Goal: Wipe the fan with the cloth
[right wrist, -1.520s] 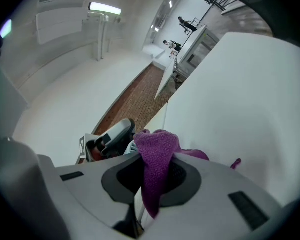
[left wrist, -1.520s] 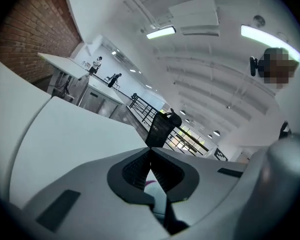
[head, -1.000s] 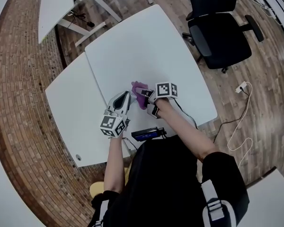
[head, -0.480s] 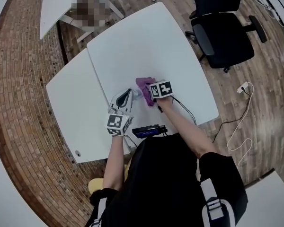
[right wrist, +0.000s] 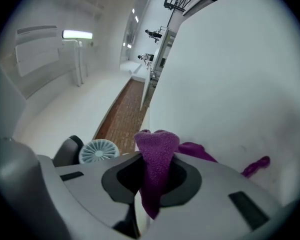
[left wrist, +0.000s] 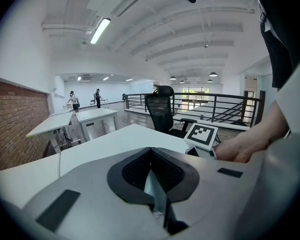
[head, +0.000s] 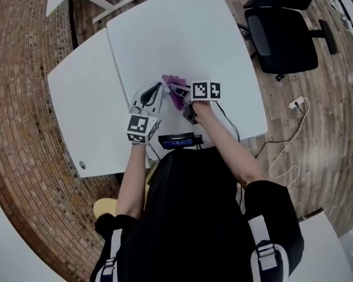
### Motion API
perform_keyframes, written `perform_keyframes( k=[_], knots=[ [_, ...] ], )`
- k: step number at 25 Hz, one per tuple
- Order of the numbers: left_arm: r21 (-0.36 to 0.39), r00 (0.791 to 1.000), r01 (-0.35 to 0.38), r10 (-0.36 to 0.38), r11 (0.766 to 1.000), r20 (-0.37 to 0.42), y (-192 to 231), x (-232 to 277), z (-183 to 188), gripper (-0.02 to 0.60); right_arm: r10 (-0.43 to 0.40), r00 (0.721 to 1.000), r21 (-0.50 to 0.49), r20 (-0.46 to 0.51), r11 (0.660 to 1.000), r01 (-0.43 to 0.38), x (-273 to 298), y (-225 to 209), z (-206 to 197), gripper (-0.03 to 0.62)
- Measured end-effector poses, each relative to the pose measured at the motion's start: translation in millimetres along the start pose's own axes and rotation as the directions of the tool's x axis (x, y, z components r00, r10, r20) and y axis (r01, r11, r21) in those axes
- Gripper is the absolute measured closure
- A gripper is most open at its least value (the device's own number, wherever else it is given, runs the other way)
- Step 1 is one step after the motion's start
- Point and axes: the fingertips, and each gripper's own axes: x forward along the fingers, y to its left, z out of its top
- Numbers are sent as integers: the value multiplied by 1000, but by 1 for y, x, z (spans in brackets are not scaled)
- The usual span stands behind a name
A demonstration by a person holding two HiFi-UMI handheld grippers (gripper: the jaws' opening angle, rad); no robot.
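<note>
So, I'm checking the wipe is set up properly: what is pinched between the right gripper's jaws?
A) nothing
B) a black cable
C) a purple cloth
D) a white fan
C: the right gripper view shows a fold of the purple cloth clamped between the right gripper's jaws, with the fan off to the side.

Black top [head: 194,210] with white-trimmed straps [head: 263,248]; grey left claw [head: 162,87] and right claw [head: 176,90] (marker cube [head: 139,128] on each).
</note>
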Motion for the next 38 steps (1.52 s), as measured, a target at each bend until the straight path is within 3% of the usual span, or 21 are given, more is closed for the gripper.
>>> perform_keyframes(
  k=[3, 10, 16, 18, 20, 23, 24, 26, 29, 33, 35, 38],
  knots=[
    [-3, 1000, -2, 2, 1000, -2, -1, -1, 1, 581, -96, 995, -43, -37, 995, 94, 4, -29, -8, 554],
    [-19, 1000, 0, 0, 1000, -2, -2, -2, 4, 581, -158, 985, -160, -64, 976, 146, 4, -39, -9, 553],
    [-21, 1000, 1, -1, 1000, 7, 0, 0, 2, 581, -198, 980, -182, -5, 964, 194, -17, -33, 10, 554],
    [-63, 1000, 5, -4, 998, 28, 1, -2, 4, 581, -132, 990, -142, 54, 980, 139, -26, -15, 26, 554],
    [-126, 997, 10, -1, 992, 71, 4, -6, 6, 581, 15, 990, -79, 137, 997, -4, -38, 21, 44, 554],
    [-180, 993, 6, 16, 984, 120, 7, -11, 9, 581, 259, 936, 0, 237, 964, -267, -51, 81, 62, 554],
    [-180, 992, 2, 21, 984, 125, 7, -12, 9, 581, 303, 923, 19, 239, 948, -317, -51, 94, 59, 554],
    [-172, 992, -5, 27, 985, 124, 6, -13, 10, 581, 333, 923, 35, 194, 938, -346, -42, 105, 42, 554],
    [-158, 992, -13, 32, 987, 118, 6, -11, 9, 581, 264, 954, -13, 144, 964, -265, -27, 91, 26, 554],
    [-133, 993, -14, 30, 991, 115, 7, -11, 9, 581, 73, 994, -97, 79, 993, -65, -9, 42, 22, 554],
    [-124, 993, -19, 34, 992, 113, 6, -12, 8, 581, -15, 1000, -115, 17, 993, 17, -2, 15, 11, 554],
    [-116, 994, -18, 31, 993, 108, 2, -10, 7, 581, -56, 998, -83, 13, 995, 57, -7, -6, 4, 554]
  ],
)
